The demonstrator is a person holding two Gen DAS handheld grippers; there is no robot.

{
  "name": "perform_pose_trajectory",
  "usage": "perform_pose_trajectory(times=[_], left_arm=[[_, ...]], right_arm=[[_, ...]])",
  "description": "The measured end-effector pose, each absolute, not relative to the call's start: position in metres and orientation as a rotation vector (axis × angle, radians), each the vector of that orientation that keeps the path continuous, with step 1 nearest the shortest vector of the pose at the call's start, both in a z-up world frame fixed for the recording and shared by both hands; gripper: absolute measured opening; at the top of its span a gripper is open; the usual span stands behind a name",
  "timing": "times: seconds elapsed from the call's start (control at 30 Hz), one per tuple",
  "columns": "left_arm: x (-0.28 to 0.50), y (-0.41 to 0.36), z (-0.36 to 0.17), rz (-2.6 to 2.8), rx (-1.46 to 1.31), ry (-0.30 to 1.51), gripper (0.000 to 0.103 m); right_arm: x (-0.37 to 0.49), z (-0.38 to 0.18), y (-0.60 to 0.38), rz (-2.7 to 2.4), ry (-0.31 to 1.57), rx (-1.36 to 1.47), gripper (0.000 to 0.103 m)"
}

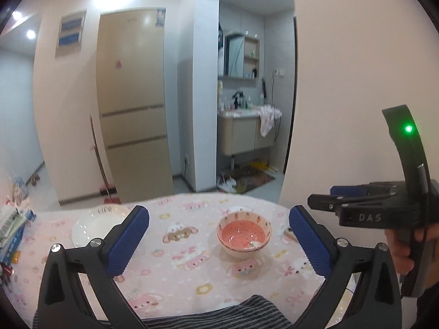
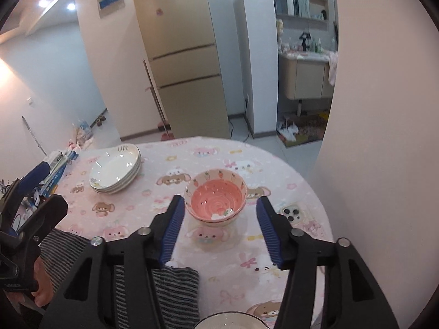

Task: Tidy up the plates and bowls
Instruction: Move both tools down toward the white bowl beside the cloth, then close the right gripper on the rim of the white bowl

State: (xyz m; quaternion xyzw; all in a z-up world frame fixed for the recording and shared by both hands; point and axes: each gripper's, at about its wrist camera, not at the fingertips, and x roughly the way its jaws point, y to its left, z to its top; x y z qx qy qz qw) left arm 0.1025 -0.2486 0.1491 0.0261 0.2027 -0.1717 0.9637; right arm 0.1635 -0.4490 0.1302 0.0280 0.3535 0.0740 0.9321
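Striped cloth (image 2: 167,290) lies nearest, beneath two empty, wide-open grippers.
Right gripper (image 2: 219,227) flanks pink bowls (image 2: 215,201) untouched; left gripper (image 1: 219,242) hovers released; white plates (image 2: 116,170) at ten o'clock; tablecloth (image 2: 131,219) between bare.

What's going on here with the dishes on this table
A person holds a two-finger gripper in each hand over a table with a pink cartoon tablecloth. Both the left gripper and the right gripper are open and hold nothing. The pink bowls, nested in a stack, sit just ahead of the right gripper. A stack of white plates rests further left. A phone lies to the right of the bowls.
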Motion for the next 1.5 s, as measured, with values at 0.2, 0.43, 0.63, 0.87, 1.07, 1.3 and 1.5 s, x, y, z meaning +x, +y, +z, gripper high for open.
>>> perform_pose_trajectory(times=[0.2, 0.43, 0.63, 0.87, 1.07, 1.3, 1.5], left_arm=[[0.066, -0.242, 0.15, -0.373, 0.03, 0.398, 0.103], [0.023, -0.249, 0.122, -0.408, 0.008, 0.43, 0.103], [0.013, -0.272, 0.086, -0.493, -0.044, 0.545, 0.103], [0.024, -0.304, 0.032, -0.51, -0.026, 0.678, 0.103], [0.035, -0.318, -0.002, -0.514, -0.027, 0.764, 0.103], [0.042, -0.328, -0.014, -0.528, 0.007, 0.793, 0.103], [0.048, -0.333, -0.023, -0.547, 0.002, 0.827, 0.103]], right_arm=[[0.126, 0.145, -0.458, 0.176, 0.643, 0.06, 0.073], [0.091, 0.115, -0.476, 0.191, 0.696, 0.12, 0.074], [0.058, 0.081, -0.485, 0.153, 0.723, 0.088, 0.074], [0.043, 0.035, -0.503, 0.116, 0.809, 0.078, 0.074], [0.034, 0.007, -0.516, 0.085, 0.856, 0.087, 0.074], [0.036, -0.012, -0.517, 0.056, 0.888, 0.056, 0.074], [0.041, -0.026, -0.517, 0.067, 0.926, 0.071, 0.074]])
